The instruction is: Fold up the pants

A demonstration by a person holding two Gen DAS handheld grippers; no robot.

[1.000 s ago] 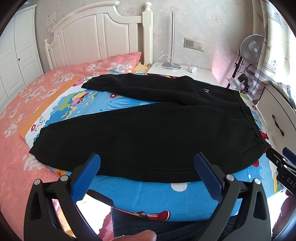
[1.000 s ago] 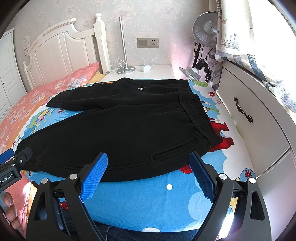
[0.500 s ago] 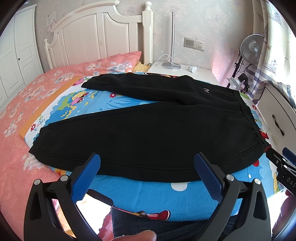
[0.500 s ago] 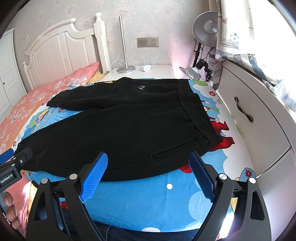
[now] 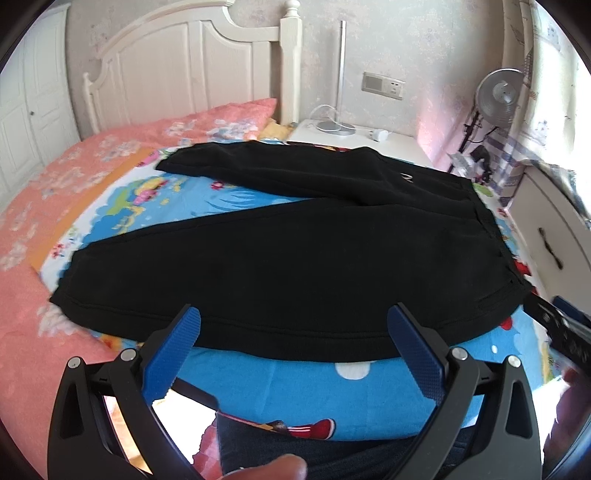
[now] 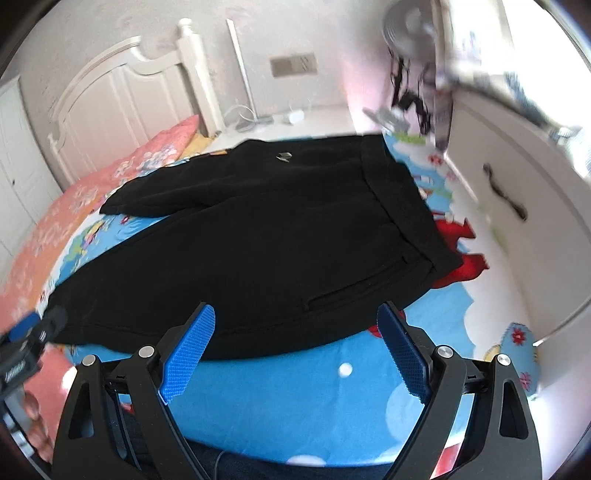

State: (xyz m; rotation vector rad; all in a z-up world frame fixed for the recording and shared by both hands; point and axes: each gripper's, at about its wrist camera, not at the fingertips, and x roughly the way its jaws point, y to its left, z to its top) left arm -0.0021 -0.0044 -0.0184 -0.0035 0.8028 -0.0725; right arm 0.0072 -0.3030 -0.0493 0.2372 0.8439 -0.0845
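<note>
Black pants point(image 5: 295, 258) lie flat along the bed's point(image 5: 295, 391) near edge. The left gripper point(image 5: 295, 332) and right gripper point(image 6: 295, 328) hover there, fingers released, grasping nothing.

You have strong daylight coming in from the right in both views, washing out the white dresser point(image 6: 517, 206) and the curtain point(image 5: 546, 74) almost to blank glare. Your black pants point(image 5: 295, 258) read as a nearly flat dark mass with seams barely visible. The left wrist view is slightly soft, mostly toward the edges. The right wrist view is heavily motion-blurred: the fan point(image 6: 410, 26), the wall socket point(image 6: 293, 64) and the headboard point(image 6: 122, 92) all smear. Both pictures bow strongly at the rim, with dark corners outside the fisheye circle.
</note>
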